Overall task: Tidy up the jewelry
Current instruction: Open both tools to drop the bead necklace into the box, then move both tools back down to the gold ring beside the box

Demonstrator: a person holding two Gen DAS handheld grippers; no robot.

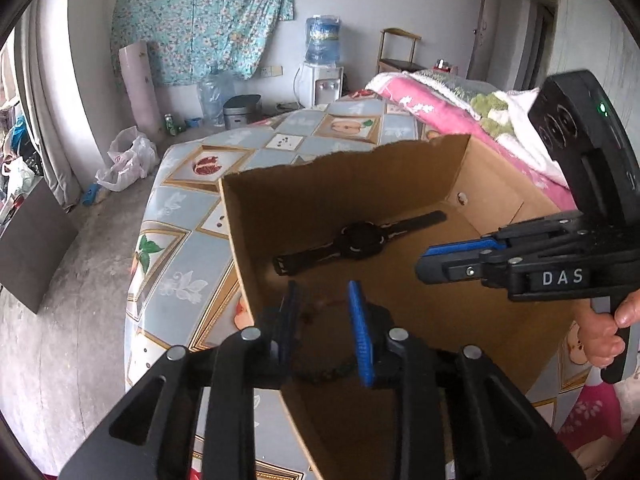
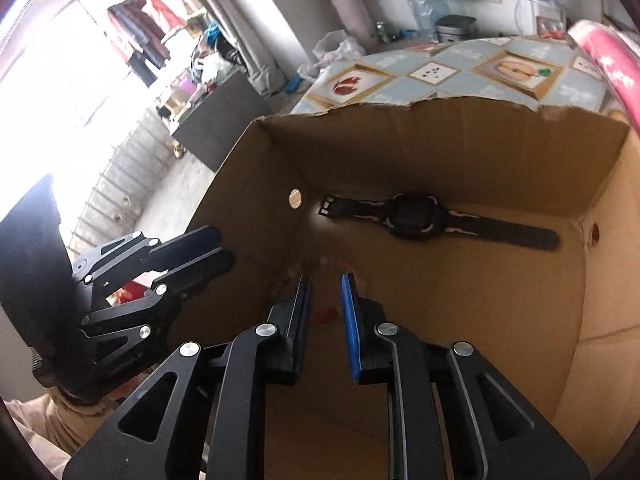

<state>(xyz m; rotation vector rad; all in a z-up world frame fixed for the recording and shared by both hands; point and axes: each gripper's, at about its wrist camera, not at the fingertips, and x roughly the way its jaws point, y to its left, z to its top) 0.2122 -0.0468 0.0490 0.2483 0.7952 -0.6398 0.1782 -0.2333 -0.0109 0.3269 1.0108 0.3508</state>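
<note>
An open cardboard box (image 1: 304,196) stands on the table; it also shows in the right wrist view (image 2: 460,140). A black wristwatch (image 1: 360,240) lies flat on the box floor, also in the right wrist view (image 2: 416,220). A dark beaded bracelet (image 1: 320,344) with a red cord lies on the box floor between the fingers of my left gripper (image 1: 326,328), which is open over the near left part of the box. My right gripper (image 2: 326,308) is open and empty above the box floor; it shows from the side in the left wrist view (image 1: 452,256).
The table wears a fruit-patterned cloth (image 1: 192,240). A pink blanket (image 1: 448,116) lies behind the box to the right. Water dispenser (image 1: 322,76), bottles and bags stand on the floor beyond.
</note>
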